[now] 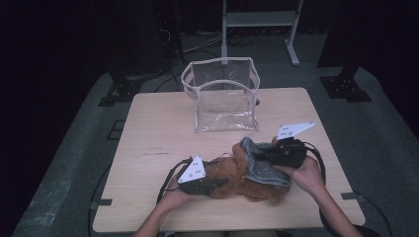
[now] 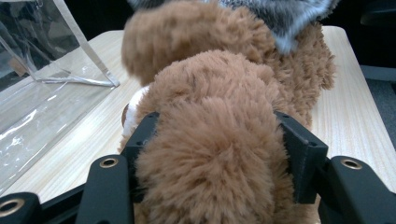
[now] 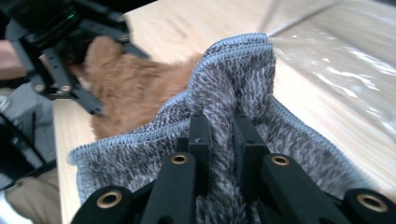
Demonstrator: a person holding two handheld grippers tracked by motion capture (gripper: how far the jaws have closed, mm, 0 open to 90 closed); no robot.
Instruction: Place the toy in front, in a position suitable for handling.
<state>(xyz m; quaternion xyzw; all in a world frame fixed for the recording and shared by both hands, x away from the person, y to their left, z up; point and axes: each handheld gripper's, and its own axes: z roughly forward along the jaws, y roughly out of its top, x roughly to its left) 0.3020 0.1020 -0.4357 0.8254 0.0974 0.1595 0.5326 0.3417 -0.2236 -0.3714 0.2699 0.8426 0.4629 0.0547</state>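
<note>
left gripper (image 1: 210, 183): low over the near edge, jaws clamped round the bear (image 2: 219, 154) on both sides | right gripper (image 3: 223, 135): angled in toward the left one, jaws nearly together, pinching a fold of grey cloth (image 3: 243, 88) | both forearms coming in from below

No text, label or number can be read; a faint dark line of print on the tabletop (image 1: 157, 152) is too small to make out.
</note>
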